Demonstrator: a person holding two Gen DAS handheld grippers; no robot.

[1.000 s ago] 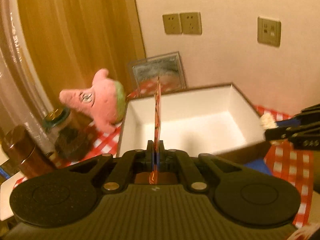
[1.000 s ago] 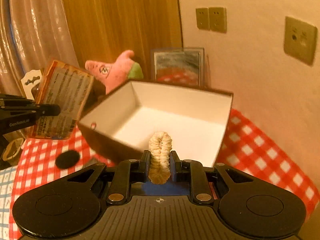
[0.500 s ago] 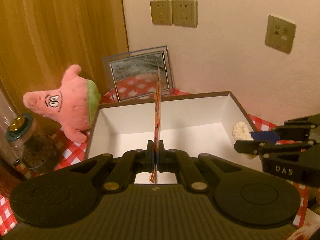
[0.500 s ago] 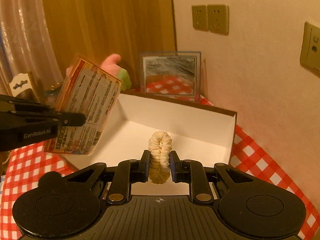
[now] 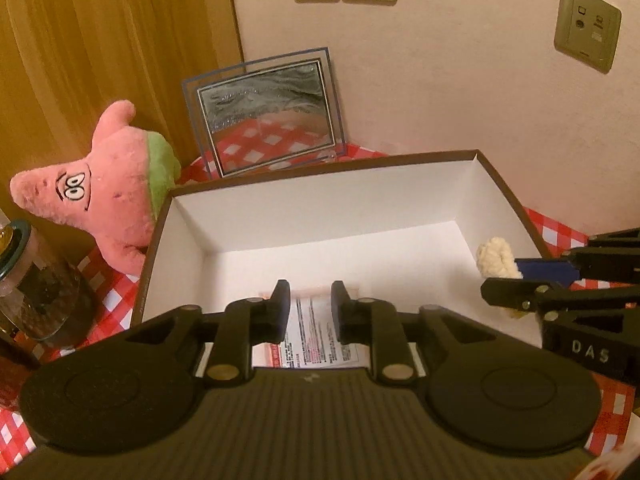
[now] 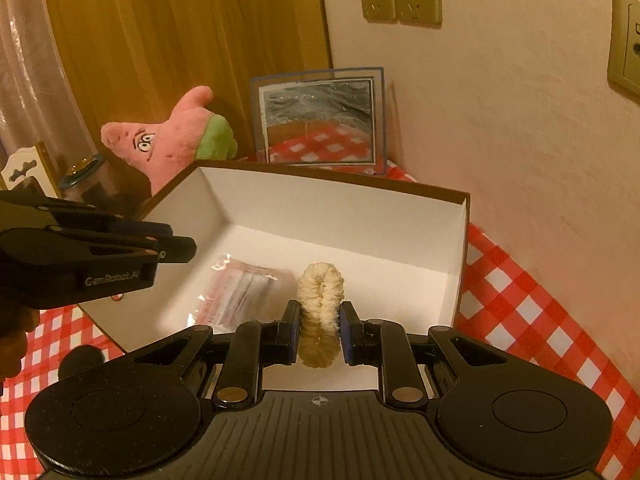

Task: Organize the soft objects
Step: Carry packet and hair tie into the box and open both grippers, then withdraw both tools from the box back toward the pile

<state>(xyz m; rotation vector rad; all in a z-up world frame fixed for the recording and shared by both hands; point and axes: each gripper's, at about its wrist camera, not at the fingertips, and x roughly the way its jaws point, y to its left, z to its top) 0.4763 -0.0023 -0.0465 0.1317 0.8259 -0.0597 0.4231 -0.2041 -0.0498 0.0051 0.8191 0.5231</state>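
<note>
My left gripper (image 5: 307,294) is open and empty above the near-left part of the white box (image 5: 320,196). A flat plastic packet (image 5: 320,340) lies on the box floor just under it; it also shows in the right wrist view (image 6: 240,292). My right gripper (image 6: 319,320) is shut on a cream fluffy scrunchie (image 6: 320,300) and holds it over the box (image 6: 332,200) at its near-right side. In the left wrist view the scrunchie (image 5: 496,258) sticks out of the right gripper (image 5: 516,280).
A pink starfish plush (image 5: 96,188) leans left of the box. A framed picture (image 5: 264,112) stands behind it against the wall. A glass jar (image 5: 36,280) stands far left. Red checked cloth (image 6: 520,320) covers the table.
My left gripper has opened and let go of the packet, which now lies flat in the box. The right gripper has come lower over the box with the scrunchie.
</note>
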